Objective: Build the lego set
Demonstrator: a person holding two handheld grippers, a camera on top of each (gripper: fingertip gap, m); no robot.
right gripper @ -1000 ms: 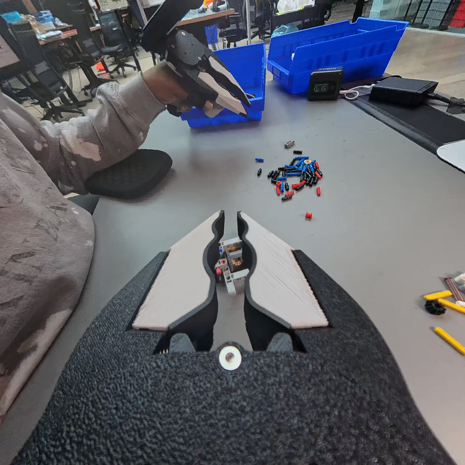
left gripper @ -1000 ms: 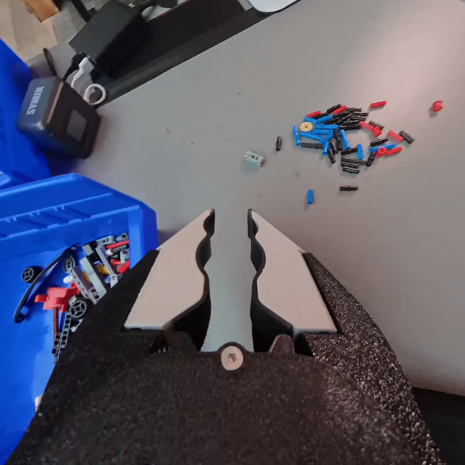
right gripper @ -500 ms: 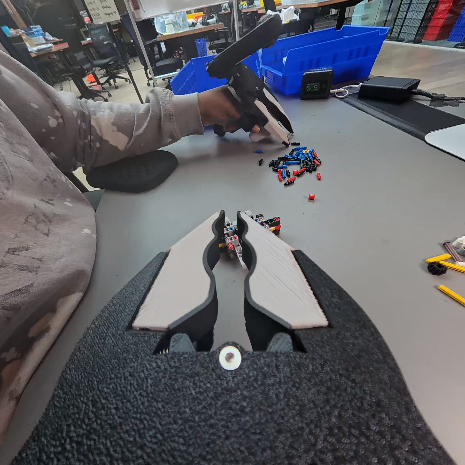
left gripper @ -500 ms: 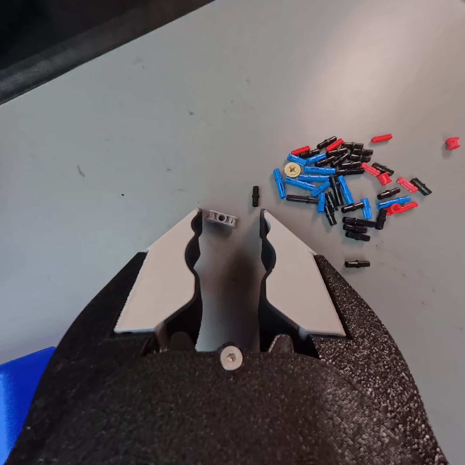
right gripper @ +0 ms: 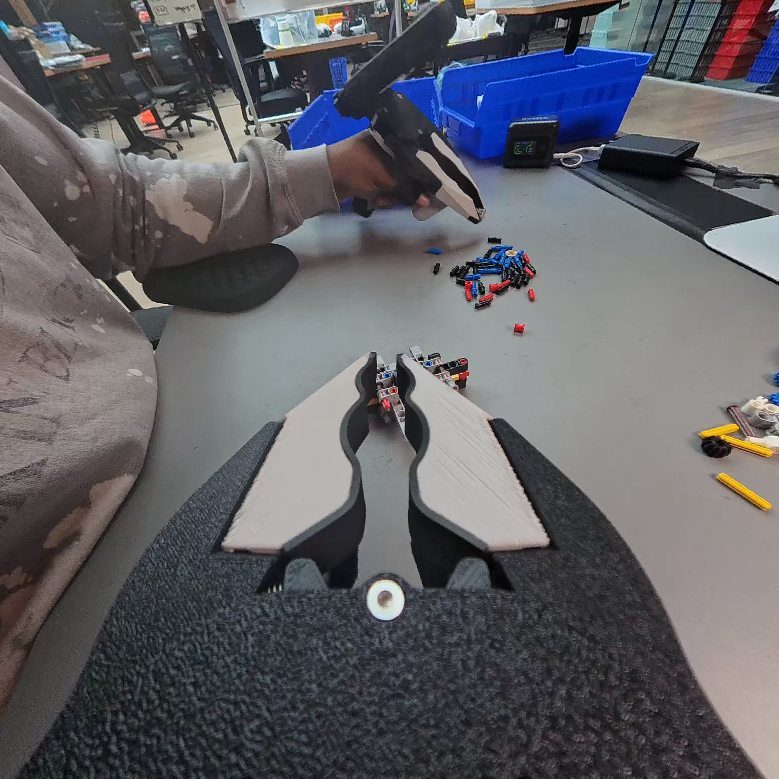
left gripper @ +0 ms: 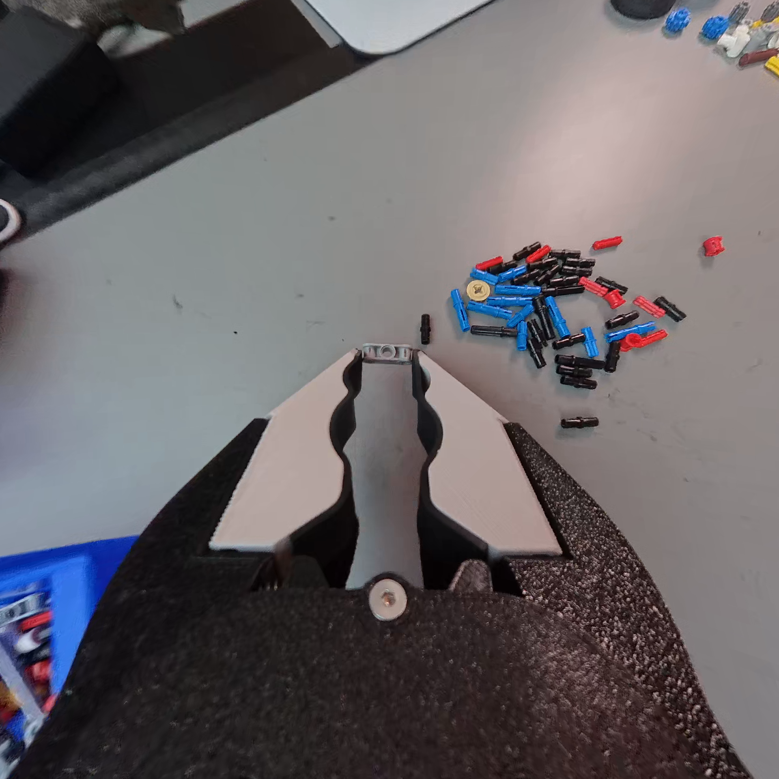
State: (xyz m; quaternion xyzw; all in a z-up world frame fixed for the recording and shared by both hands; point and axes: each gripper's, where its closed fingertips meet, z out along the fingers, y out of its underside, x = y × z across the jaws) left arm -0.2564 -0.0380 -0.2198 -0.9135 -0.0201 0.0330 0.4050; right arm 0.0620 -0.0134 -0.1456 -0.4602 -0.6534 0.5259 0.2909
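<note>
My left gripper [left gripper: 388, 357] is shut on a small grey lego piece [left gripper: 387, 351], pinched crosswise at the very fingertips. In the right wrist view the left gripper [right gripper: 475, 214] hangs a little above the table, just behind a pile of blue, black and red pins [right gripper: 497, 269]. That pile lies to the right of the fingertips in the left wrist view [left gripper: 560, 312]. My right gripper [right gripper: 385, 358] is shut on a part-built lego assembly [right gripper: 387, 385] of grey, black and red parts, low over the grey table [right gripper: 611, 379].
A lone red bush [right gripper: 518, 328] lies near the pile. Yellow axles [right gripper: 744, 491] and small parts lie at the right. Blue bins [right gripper: 543, 97], a small black device [right gripper: 529, 143] and a power brick [right gripper: 647, 154] stand at the back. A person's sleeve [right gripper: 168, 202] rests on a black pad [right gripper: 223, 278]. The left gripper's tips are roughly 35 cm from the right gripper's. Left tips and right tips are each some 20 cm from the lone red bush [right gripper: 518, 328]. It turns up in the left wrist view [left gripper: 715, 247] as well.
My left gripper came down over the grey piece, shut on it and lifted it off the table. My right gripper lowered and turned the assembly.
</note>
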